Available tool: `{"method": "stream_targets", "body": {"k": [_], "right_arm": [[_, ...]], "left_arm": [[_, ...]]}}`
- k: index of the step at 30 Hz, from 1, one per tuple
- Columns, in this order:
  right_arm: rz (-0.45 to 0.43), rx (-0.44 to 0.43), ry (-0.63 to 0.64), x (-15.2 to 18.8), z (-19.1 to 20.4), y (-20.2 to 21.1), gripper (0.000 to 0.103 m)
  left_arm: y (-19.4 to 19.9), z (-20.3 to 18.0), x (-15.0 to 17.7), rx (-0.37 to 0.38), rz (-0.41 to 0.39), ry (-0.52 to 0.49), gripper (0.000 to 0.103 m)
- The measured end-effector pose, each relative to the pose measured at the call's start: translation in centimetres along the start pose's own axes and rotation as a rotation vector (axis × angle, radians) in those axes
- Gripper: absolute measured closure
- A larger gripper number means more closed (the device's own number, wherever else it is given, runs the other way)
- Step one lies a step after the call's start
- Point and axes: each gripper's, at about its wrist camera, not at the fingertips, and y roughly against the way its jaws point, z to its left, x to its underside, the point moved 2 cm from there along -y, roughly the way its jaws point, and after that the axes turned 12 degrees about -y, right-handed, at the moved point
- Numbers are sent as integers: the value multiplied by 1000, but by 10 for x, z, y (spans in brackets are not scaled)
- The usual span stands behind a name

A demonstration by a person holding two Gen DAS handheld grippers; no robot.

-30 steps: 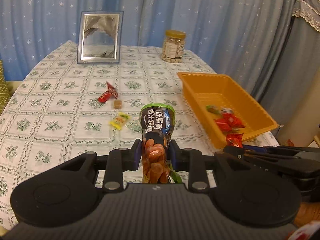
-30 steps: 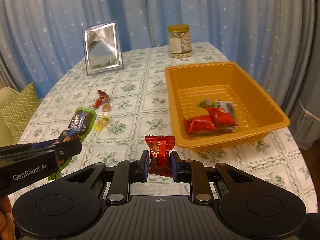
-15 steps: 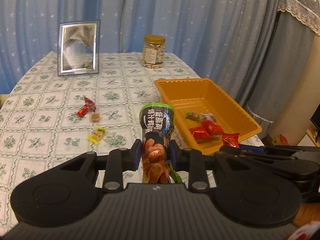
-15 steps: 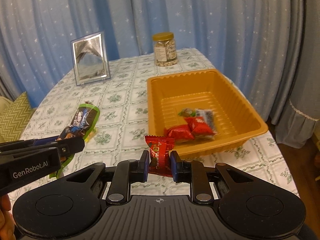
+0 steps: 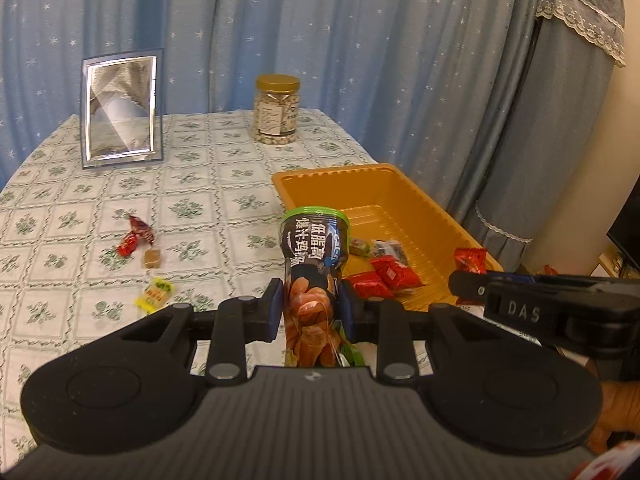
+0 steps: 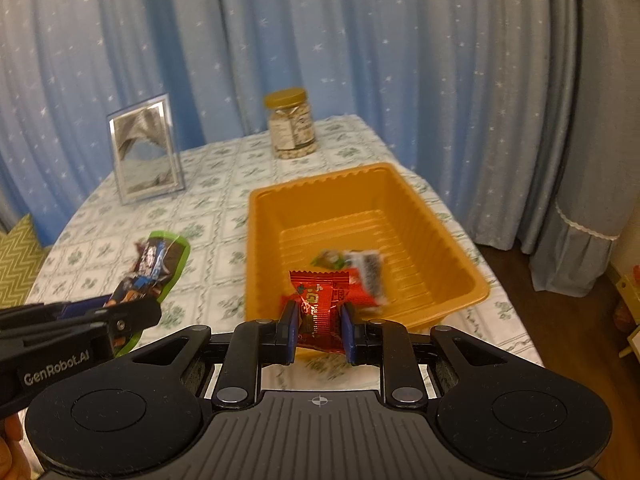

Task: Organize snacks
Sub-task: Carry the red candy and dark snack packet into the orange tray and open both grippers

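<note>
Tools carried rightward toward tray [image 6: 452, 240]: left tool [image 5: 312, 312] still clamps sausage pack [image 5: 314, 264], right tool [image 6: 318, 330] red packet [image 6: 320, 300].

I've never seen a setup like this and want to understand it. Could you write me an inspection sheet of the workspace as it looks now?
Surface: table under a white cloth with green flower squares.
Job's things: orange plastic tray holding a few red and mixed packets; three small wrapped sweets loose on the cloth.
Clutter: silver picture frame and gold-lidded clear jar, both standing upright at the far end.
Grippers: left tongs shut on a tall dark snack pouch with a green rim; right tongs shut on a red foil packet.
Cables: nothing seen.
Surroundings: blue star-print curtains; green zigzag cushion.
</note>
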Motion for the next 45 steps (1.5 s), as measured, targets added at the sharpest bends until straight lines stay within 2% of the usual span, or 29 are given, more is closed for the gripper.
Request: {"method": "stream_targets", "body": {"k": [14,28,45], "right_arm": [[-29,48,-54,-30,-29,-13,80],[-31,61,-79,-51,-46,-29,80],[-33,63,-114,-69,-53,-50,80]], "left_arm": [[-34,-18,-18,52,14,-24,77],[-69,-22,-39,93,16,-11,77],[-106,-23,-59,103,7,-26,77]]}}
